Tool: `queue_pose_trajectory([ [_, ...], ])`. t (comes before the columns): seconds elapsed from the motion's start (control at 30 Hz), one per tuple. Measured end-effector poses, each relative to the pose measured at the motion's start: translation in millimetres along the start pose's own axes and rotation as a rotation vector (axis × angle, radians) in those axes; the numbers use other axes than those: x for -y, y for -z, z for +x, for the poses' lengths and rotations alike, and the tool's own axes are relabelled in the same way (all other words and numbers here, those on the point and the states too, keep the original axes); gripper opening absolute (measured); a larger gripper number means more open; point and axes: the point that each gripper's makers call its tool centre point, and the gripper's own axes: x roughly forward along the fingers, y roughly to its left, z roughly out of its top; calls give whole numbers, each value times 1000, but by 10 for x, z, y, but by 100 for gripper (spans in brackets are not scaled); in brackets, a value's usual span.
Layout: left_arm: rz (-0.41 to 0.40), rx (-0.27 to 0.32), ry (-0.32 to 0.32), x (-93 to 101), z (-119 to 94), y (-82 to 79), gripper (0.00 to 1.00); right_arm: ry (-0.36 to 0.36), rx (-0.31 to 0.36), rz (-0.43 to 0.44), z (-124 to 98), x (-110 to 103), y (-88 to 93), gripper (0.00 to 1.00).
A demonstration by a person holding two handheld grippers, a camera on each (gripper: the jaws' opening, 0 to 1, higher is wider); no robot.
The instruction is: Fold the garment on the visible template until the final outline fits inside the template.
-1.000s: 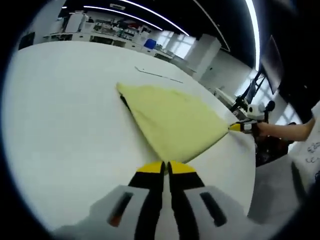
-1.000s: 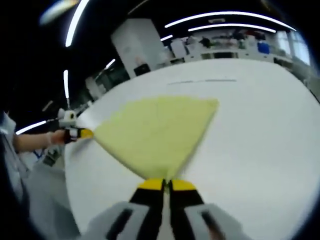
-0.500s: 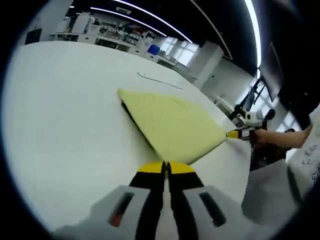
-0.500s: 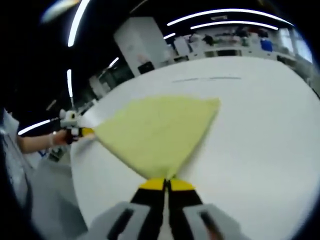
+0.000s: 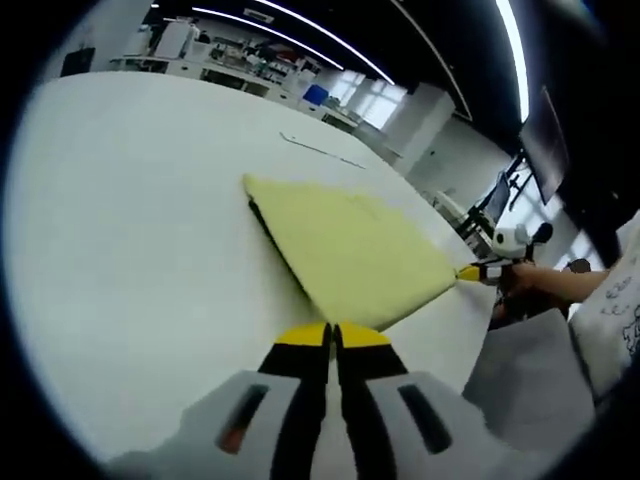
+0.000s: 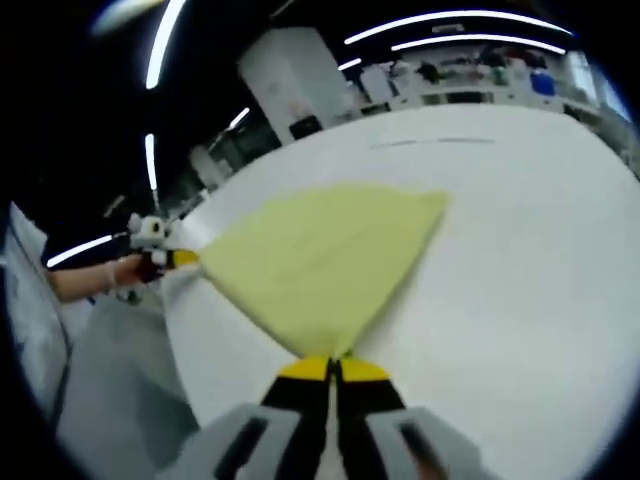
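The yellow garment (image 5: 350, 250) lies spread on the white bench (image 5: 130, 230), pulled taut between 2 corners. The left tongs (image 5: 333, 336) are closed on its near corner; the right tongs (image 6: 334, 368) are clamped on the opposite corner. Compared with 1 second ago, the garment sits a little further over the bench and flatter; both grips are unchanged. A thin line (image 5: 320, 150) is marked beyond the garment.
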Motion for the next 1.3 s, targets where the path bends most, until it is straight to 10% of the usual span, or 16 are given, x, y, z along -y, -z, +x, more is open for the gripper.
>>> queue_pose_trajectory([
  [0.53,77,8,-48,27,-65,41,5,33,101,44,-119,-7,-54,1],
  [0.67,95,37,-60,67,-114,-47,23,64,156,33,-241,23,-164,18],
  [1.0,220,123,-123,284,-256,-257,99,215,253,-47,-471,-16,-344,100],
  [1.3,262,148,-179,276,-415,-151,99,391,403,-12,-618,-67,-350,99],
])
